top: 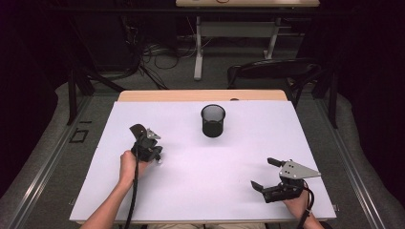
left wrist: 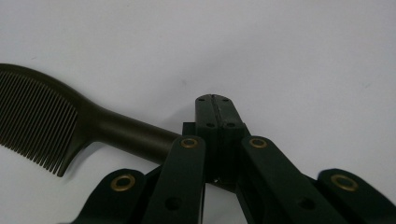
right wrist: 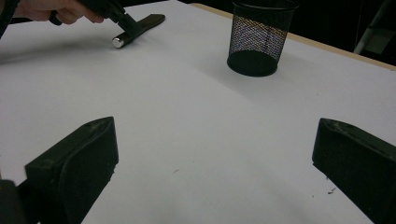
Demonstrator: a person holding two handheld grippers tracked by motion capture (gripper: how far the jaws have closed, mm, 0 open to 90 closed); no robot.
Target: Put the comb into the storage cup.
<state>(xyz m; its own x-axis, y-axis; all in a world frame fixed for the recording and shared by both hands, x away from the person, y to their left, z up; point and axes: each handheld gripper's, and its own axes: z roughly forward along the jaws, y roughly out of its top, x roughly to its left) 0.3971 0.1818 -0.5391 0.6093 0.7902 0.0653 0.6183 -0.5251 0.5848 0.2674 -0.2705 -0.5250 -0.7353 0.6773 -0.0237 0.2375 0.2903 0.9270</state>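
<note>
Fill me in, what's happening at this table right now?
A person works with a handheld gripper in each hand over a white table. The left gripper is shut on the handle of a dark comb, which lies low at the table surface. The right gripper rests near the table's front right, jaws wide open with nothing between them. A black mesh cup stands upright toward the far middle, apart from both grippers. The comb may be headed for it.

white-topped rectangular table (top: 200, 191) with pale wood far edge, black wire-mesh cylindrical cup (top: 213, 120) upright near far middle, dark plastic comb (top: 138, 130) at left
</note>
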